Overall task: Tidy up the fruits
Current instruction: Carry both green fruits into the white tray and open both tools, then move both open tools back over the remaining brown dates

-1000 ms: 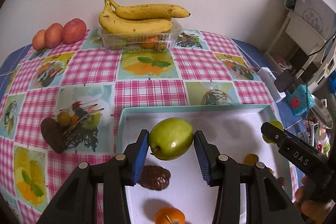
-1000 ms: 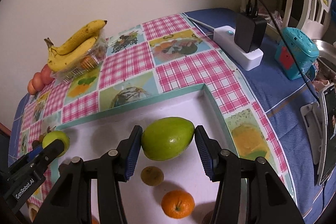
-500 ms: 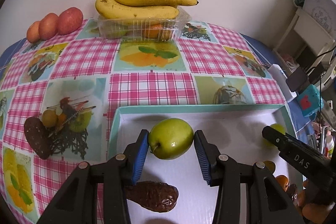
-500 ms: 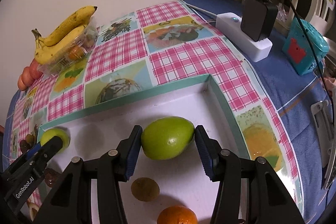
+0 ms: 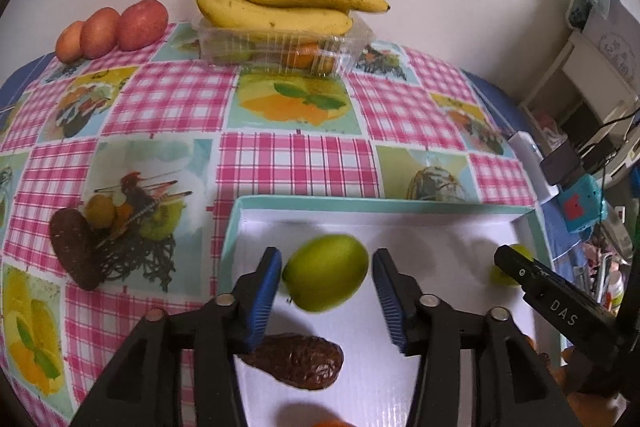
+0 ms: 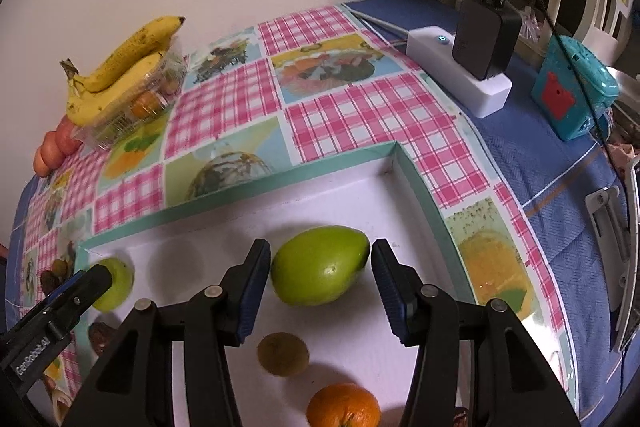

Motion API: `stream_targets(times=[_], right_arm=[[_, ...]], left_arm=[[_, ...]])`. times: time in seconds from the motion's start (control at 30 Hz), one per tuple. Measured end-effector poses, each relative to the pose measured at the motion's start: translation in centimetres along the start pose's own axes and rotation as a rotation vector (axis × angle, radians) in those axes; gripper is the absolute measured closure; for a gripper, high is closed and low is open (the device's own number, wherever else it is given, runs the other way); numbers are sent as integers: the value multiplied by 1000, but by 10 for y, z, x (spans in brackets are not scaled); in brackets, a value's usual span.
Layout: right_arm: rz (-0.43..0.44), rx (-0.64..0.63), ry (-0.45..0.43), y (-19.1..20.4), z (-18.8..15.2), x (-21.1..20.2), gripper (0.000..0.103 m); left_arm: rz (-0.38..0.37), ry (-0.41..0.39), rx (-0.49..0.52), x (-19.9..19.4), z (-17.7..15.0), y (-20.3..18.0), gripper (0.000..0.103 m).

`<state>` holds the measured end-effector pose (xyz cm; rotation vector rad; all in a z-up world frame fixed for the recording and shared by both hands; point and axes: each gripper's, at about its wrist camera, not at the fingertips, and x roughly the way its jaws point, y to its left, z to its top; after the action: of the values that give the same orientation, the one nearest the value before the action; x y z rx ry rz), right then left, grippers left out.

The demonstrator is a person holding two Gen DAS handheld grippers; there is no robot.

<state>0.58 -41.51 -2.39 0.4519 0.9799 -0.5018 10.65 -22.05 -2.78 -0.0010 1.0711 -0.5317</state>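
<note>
Grippers (image 5: 326, 287) (image 6: 320, 283) level; jaws straddling apples (image 5: 325, 271) (image 6: 320, 265).

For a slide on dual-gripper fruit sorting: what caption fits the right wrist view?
Right gripper open around a green mango in the white tray, with a kiwi and orange nearby.

Both grippers now stand open: the left gripper (image 5: 326, 287) has released its green apple (image 5: 325, 271), the right gripper (image 6: 320, 285) its green mango (image 6: 320, 265), each resting in the tray (image 6: 420, 187).
</note>
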Motion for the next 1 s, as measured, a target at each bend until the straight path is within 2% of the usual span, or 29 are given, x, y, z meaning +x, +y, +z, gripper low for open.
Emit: stream_targets(times=[0.03,0.27,0.33,0.47,0.53,0.6,0.77,0.83,0.9,1.0], right_arm=[[2,-5,-10,2,0,-5,41],[-13,-60,-33,12,-7,-32,41],[-18,-67,-26,15,-14,-37,41],[-16,-77,-10,22,-25,-43,41],[-15,-98,-6,30,-32,-48,41],[-18,-116,-10,37,-36,-52,38],[18,-127,-6,53,-48,-62,29],[33,-133,-7,61,-54,-63,14],[34,-144,-9,67,-56,-62,10],[16,-148,-13,72,-56,-58,9]], left_arm=[[-5,-12,-4,-8,1,1,42],[8,-70,-17,-49,7,12,32],[33,-78,-30,-58,6,19,23],[75,-83,-91,-71,0,40,14],[94,-79,-123,-75,-7,51,7],[127,-68,-154,-78,-15,63,0],[236,-42,-195,-81,-25,88,0],[254,-37,-215,-83,-29,97,0],[264,-40,-237,-85,-33,106,0],[291,-51,-266,-91,-33,117,0]])
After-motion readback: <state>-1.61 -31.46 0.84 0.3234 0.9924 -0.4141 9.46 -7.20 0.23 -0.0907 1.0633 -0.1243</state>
